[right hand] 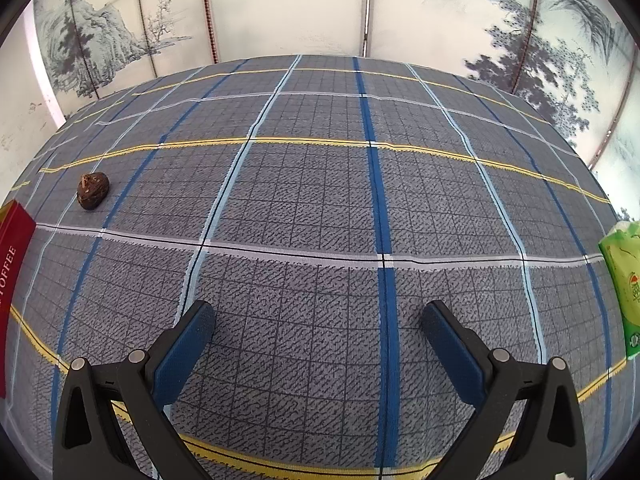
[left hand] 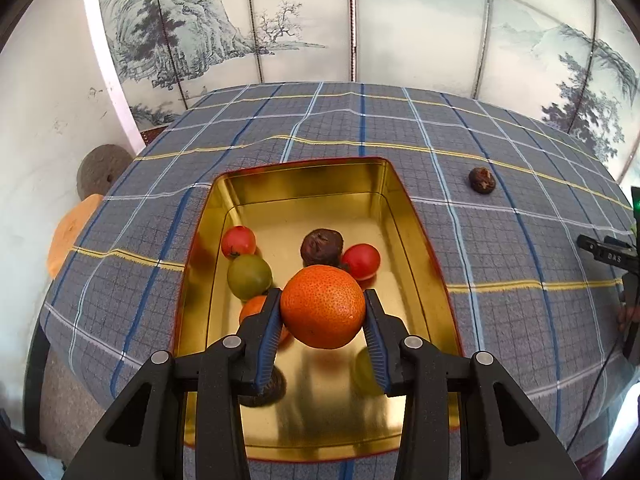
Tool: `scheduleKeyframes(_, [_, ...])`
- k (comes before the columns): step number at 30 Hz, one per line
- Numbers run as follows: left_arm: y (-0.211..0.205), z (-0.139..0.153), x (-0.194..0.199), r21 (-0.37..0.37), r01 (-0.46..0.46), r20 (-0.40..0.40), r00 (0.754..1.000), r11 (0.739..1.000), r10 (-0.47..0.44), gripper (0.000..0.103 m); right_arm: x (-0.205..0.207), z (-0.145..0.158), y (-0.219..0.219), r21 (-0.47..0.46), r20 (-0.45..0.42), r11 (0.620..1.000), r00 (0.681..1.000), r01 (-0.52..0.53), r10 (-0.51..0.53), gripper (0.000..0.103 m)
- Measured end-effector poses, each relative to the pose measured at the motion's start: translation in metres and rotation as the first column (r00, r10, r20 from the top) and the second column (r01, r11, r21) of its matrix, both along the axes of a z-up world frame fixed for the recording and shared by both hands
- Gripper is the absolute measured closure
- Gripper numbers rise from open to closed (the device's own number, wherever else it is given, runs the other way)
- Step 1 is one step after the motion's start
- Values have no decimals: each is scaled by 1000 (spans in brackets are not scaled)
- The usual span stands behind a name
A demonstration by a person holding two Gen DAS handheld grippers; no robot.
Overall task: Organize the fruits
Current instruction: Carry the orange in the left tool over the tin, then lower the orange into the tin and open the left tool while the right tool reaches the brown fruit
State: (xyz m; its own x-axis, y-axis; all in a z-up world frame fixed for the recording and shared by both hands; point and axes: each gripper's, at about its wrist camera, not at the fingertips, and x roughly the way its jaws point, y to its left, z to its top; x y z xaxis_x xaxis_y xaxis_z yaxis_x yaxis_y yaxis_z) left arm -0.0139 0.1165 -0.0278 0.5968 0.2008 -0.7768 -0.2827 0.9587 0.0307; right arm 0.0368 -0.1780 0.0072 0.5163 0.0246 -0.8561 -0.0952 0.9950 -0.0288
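Note:
My left gripper [left hand: 322,304] is shut on an orange [left hand: 322,306] and holds it above a gold tin box [left hand: 416,216]. In the box lie two red fruits [left hand: 239,241] [left hand: 361,261], a green fruit [left hand: 249,276], a dark brown fruit [left hand: 322,246], another orange [left hand: 253,309] partly hidden by my finger, and more fruit hidden under the gripper. A brown fruit [left hand: 482,179] lies on the cloth to the right of the box; it also shows in the right wrist view [right hand: 93,191]. My right gripper [right hand: 318,326] is open and empty above the cloth.
The table carries a grey plaid cloth [right hand: 320,200]. The tin's red side [right hand: 12,240] shows at the left edge. A green tissue pack [right hand: 624,284] lies at the right edge. A painted folding screen [left hand: 360,20] stands behind the table.

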Motion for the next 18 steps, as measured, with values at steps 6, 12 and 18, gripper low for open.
scheduleKeyframes(6, [9,3,16,14,-12,-23,1000,1000,12,62,-7,9,12,30,54,996,995,-80,78,1])
scheduleKeyframes(12, [15,7,33,21,-26,-40,999,999,27,62,-12,28,59,128,139,946,950,-297,280,0])
scheduleKeyframes(18, [20,9,48,34,-47,-64,997,998,49,61,-3,26,101,129,143,893,899,-431,413,0])
